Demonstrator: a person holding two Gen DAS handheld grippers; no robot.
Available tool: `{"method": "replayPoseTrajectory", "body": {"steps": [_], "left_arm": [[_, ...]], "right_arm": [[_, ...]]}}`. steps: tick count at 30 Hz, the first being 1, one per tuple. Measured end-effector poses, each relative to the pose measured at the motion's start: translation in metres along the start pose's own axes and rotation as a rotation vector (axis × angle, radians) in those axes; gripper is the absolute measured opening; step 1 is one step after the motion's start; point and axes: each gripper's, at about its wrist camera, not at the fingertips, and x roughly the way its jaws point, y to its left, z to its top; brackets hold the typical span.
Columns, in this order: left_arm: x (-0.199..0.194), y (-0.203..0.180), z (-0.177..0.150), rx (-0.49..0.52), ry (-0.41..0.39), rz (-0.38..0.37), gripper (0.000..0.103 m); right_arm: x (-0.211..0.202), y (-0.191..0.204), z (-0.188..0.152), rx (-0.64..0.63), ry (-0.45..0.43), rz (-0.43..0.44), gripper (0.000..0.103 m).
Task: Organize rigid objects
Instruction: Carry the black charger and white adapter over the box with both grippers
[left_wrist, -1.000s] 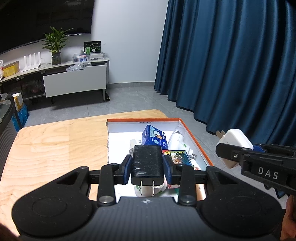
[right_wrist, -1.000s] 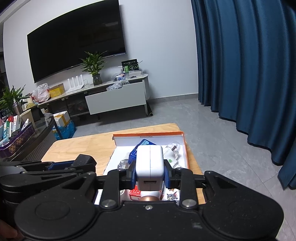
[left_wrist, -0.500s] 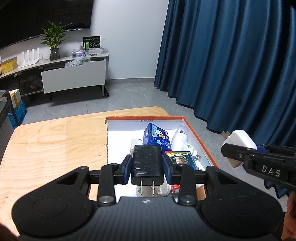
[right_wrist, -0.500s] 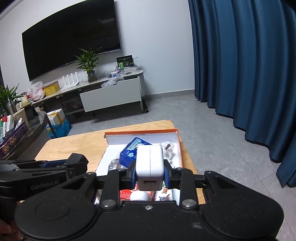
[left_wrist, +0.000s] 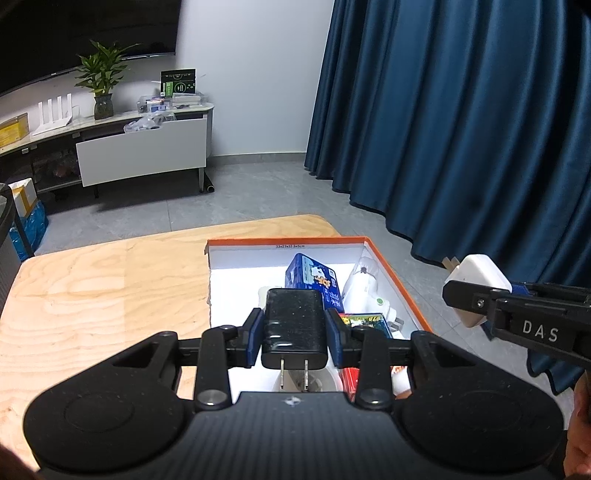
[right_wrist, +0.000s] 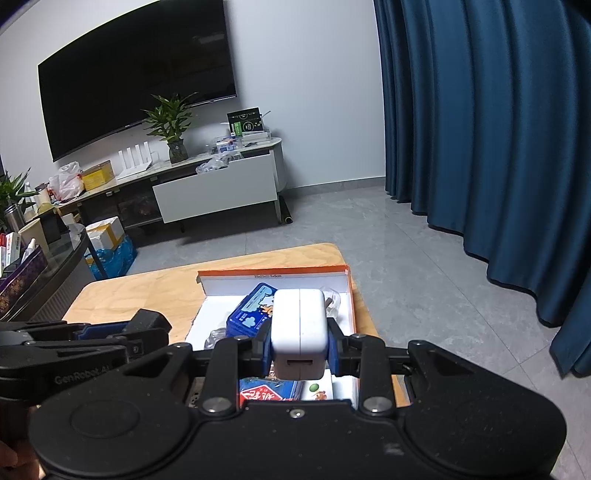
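Observation:
My left gripper (left_wrist: 294, 341) is shut on a black plug charger (left_wrist: 294, 326), prongs pointing back at the camera, held above the near end of the orange-rimmed box (left_wrist: 402, 288). My right gripper (right_wrist: 300, 350) is shut on a white square charger (right_wrist: 300, 332) over the box (right_wrist: 350, 295). In the left wrist view the right gripper with its white charger (left_wrist: 476, 284) hangs just outside the box's right rim. In the box lie a blue carton (left_wrist: 312, 280), white adapters (left_wrist: 364, 291) and a green-and-red card pack (left_wrist: 364, 321).
The box sits at the right end of a light wooden table (left_wrist: 103, 291), whose edge drops to grey floor. Blue curtains (left_wrist: 461, 129) hang to the right. A TV stand (right_wrist: 207, 188) with a plant and clutter stands across the room.
The right gripper with the white charger has shifted slightly right and toward the near end of the box. The left gripper has stayed over the box, still gripping the black charger.

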Motion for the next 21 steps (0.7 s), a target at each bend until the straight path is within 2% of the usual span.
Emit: {"method": "replayPoseTrajectory", "body": {"steps": [21], "left_arm": [[0.016,-0.001,0.022,0.011,0.023,-0.03,0.036]], "right_arm": [[0.014,-0.004,0.021,0.016,0.019,-0.003,0.035]]}}
